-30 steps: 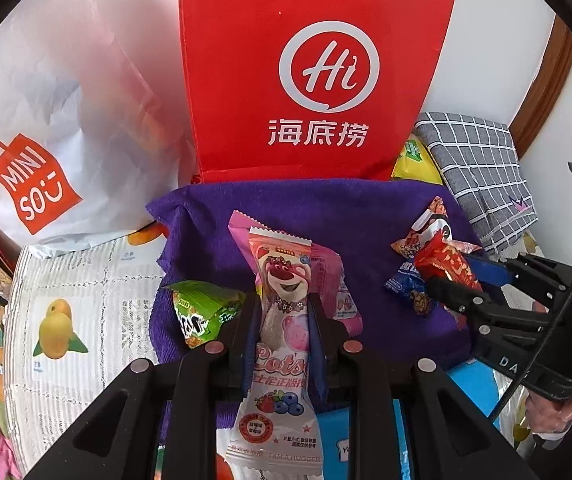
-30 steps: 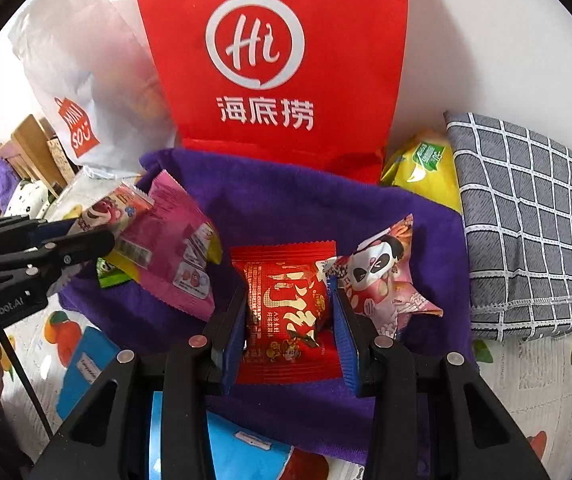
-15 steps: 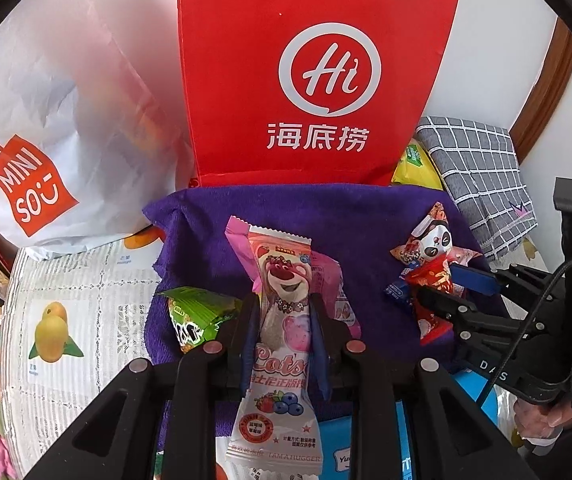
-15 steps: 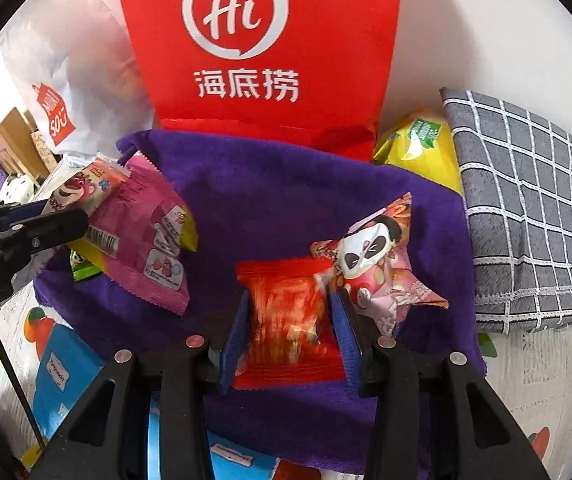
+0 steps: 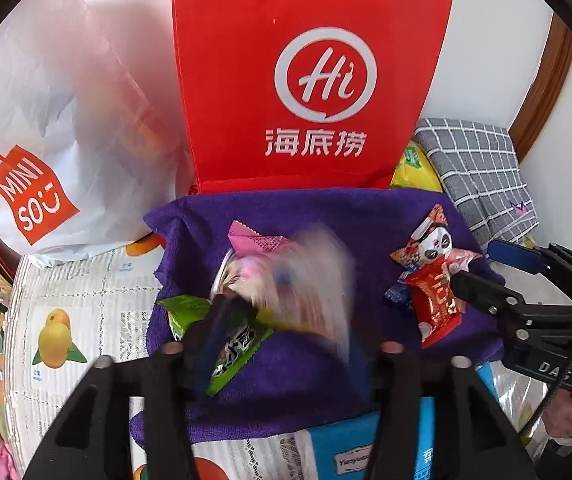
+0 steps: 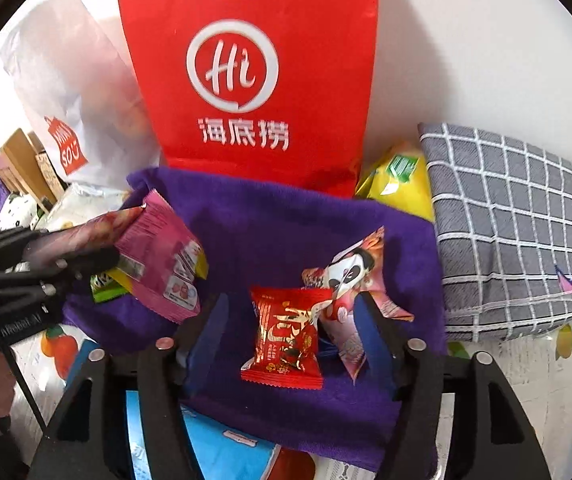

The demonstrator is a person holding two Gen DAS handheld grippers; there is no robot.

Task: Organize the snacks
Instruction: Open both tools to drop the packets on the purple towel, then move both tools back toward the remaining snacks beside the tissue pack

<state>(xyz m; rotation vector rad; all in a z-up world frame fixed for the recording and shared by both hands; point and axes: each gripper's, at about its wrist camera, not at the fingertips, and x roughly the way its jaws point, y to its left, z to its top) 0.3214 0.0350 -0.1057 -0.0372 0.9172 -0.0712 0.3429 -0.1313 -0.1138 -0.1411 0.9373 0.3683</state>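
My left gripper (image 5: 286, 328) hangs over the purple cloth (image 5: 325, 216) with its jaws opening. The pink bear packet (image 5: 305, 276) is a blur between them, loose from the pads and dropping onto a pink packet (image 6: 158, 256). A green packet (image 5: 226, 344) lies under the left finger. My right gripper (image 6: 291, 308) has its jaws opening too. The red packet (image 6: 286, 340) lies flat on the cloth between them, clear of both pads. A panda packet (image 6: 349, 276) rests against the red one by the right finger. Each view catches the other gripper at its edge: the left gripper (image 6: 98, 248) and the right gripper (image 5: 481, 268).
A red "Hi" bag (image 5: 305, 80) stands behind the cloth, with a white Miniso bag (image 5: 46, 140) to its left. A yellow packet (image 6: 401, 176) and a grey checked cushion (image 6: 505, 232) are at the right. A fruit-print tablecloth (image 5: 66, 320) and a blue package (image 6: 222, 448) lie nearby.
Both grippers have let go. The left jaws spread and the bear packet is falling. The right jaws spread and rose slightly, leaving the red packet on the cloth.
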